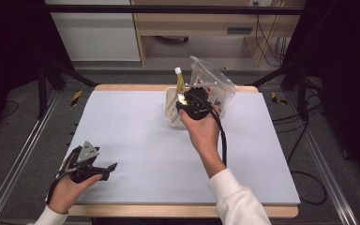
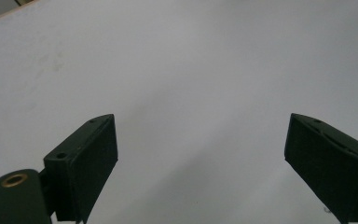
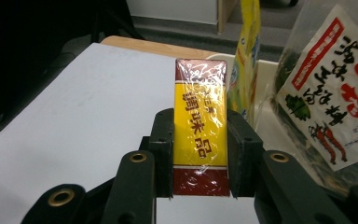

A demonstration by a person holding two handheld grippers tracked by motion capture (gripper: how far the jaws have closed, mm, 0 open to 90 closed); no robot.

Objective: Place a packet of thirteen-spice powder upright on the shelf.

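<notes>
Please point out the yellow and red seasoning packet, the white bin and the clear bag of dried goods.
Seasoning packet (image 3: 199,126): right gripper view, on its yellow middle band.
White bin (image 1: 169,99): high view, on its left wall.
Clear bag (image 3: 328,88): right gripper view, on its printed white label.

Sitting at the table's (image 1: 136,122) far edge, right of centre: a tub (image 1: 170,111) with a bottle (image 1: 179,79) and a bag (image 1: 212,83) standing in it. Hanging just before the tub: a packet (image 3: 200,126) between the right gripper's (image 3: 200,154) jaws. Hovering over the near left corner: the left gripper (image 1: 104,169).
</notes>
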